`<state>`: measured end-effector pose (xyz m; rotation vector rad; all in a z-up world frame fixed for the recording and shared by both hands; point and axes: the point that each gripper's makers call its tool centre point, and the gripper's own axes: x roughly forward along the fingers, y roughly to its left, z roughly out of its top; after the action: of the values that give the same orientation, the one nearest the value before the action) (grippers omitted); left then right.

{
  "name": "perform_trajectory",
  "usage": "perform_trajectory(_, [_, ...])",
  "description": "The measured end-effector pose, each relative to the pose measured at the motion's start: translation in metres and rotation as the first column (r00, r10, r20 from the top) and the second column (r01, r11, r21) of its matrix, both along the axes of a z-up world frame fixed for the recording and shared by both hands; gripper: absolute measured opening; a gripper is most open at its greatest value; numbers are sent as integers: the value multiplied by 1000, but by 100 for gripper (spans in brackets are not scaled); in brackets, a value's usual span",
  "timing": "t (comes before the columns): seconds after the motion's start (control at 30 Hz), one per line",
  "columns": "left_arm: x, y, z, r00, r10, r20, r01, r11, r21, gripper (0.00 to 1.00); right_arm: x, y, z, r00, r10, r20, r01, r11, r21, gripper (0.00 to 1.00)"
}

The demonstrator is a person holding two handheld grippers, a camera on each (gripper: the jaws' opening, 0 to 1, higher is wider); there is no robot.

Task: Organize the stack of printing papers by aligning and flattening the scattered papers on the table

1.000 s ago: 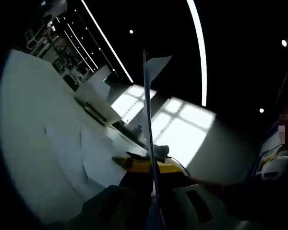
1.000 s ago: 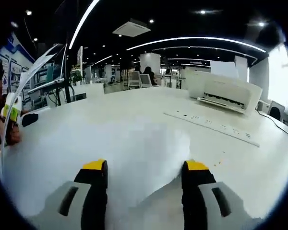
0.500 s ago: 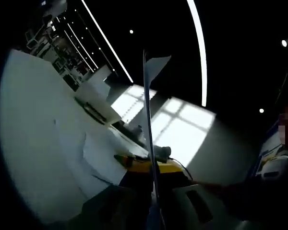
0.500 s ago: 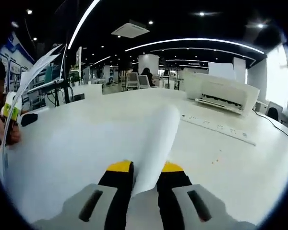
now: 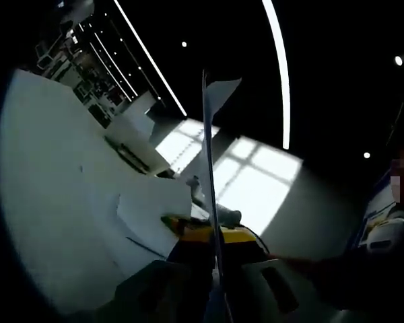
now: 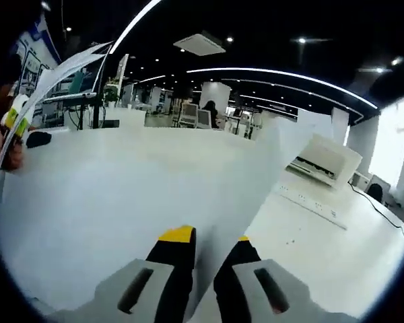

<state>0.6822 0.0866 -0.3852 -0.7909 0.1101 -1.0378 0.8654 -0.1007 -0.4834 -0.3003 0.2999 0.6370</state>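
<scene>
Above the white table (image 6: 337,249), the right gripper (image 6: 205,252) clamps a lifted paper sheet (image 6: 256,175) between its jaws. Opposite, the left gripper (image 5: 212,245) pinches a second upright sheet (image 5: 211,134). Nearby sits a printer (image 6: 323,161).

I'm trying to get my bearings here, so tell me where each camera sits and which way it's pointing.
Left gripper view: rides the left gripper, rolled sideways, facing table, printer and windows; its fingers pinch a sheet edge-on.
Right gripper view: rides the right gripper, level over the table toward the office; its fingers clamp a lifted paper; a hand at left.
Shared: table, printer, papers.
</scene>
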Motion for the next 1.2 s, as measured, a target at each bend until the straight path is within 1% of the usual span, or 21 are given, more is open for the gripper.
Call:
perform_trajectory(0.3, [-1, -2, 0, 1000, 3, 2, -3, 1000, 4, 6, 0, -3, 1, 999, -22, -29, 23, 999, 33, 0])
perform_trajectory(0.4, [0, -1, 0, 1000, 3, 1, -3, 1000, 3, 6, 4, -7, 3, 999, -35, -36, 37, 998, 48, 0])
perform_trajectory(0.9, [-3, -4, 1, 1000, 2, 1, -2, 1000, 3, 6, 0, -6, 6, 998, -41, -48, 45, 996, 79, 0])
perform_trajectory(1.1, [-3, -4, 2, 1000, 2, 1, -2, 1000, 3, 6, -3, -10, 8, 997, -51, -65, 57, 993, 102, 0])
perform_trajectory(1.2, [-2, -3, 1, 1000, 2, 0, -2, 1000, 2, 6, -3, -15, 12, 995, -61, -73, 70, 989, 128, 0])
